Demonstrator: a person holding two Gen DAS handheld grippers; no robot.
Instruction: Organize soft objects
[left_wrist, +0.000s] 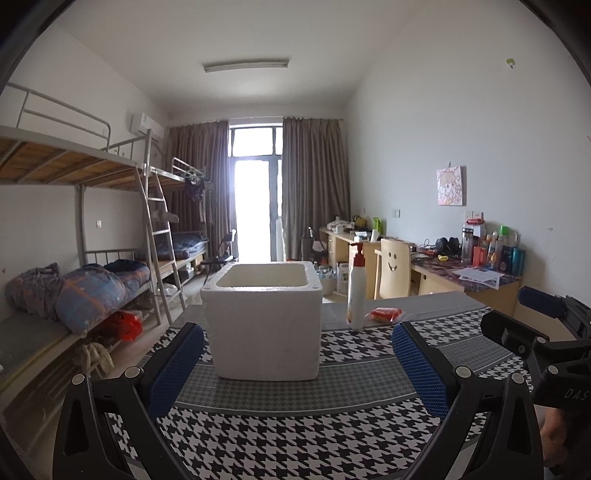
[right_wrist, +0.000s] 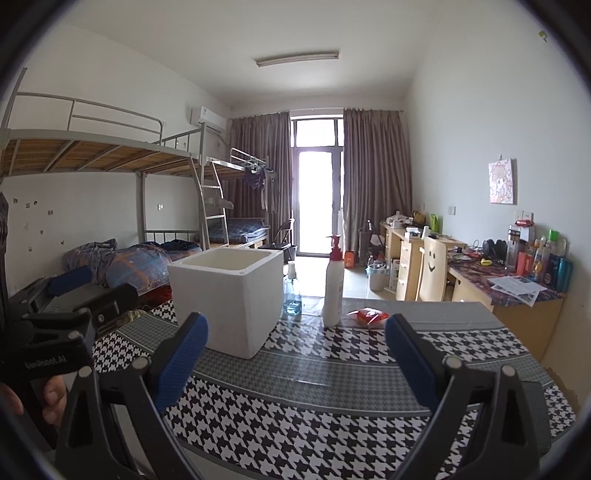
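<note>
Left wrist view, left to right: bunk beds (left_wrist: 74, 221) with rumpled blue bedding lined the left edge of the frame, and the left gripper (left_wrist: 295, 365) hovered low at the bottom centre, its 2 blue-padded fingers (left_wrist: 177, 363) spread wide and holding nothing. Between them, at frame centre, a white foam box (left_wrist: 264, 325) stood upright and open-topped on the houndstooth tablecloth (left_wrist: 295, 443). Just right of the box stood a white pump bottle (left_wrist: 356, 291) with a red top, and beside it, further right, lay a small red-and-orange packet (left_wrist: 386, 315), the soft item, flat on the cloth and apart from the box. A wooden chair (left_wrist: 395, 273) with a smiley cut-out and a cluttered desk (left_wrist: 480, 273) filled the right side.

Right wrist view, left to right: the left gripper's black body (right_wrist: 55, 332) showed at the left edge, then the box (right_wrist: 229, 295), a blue glass bottle (right_wrist: 293, 295) behind it, the pump bottle (right_wrist: 334, 288) and the packet (right_wrist: 369, 316). At the bottom centre the right gripper (right_wrist: 295, 365) also had its jaws parted and held nothing.
</note>
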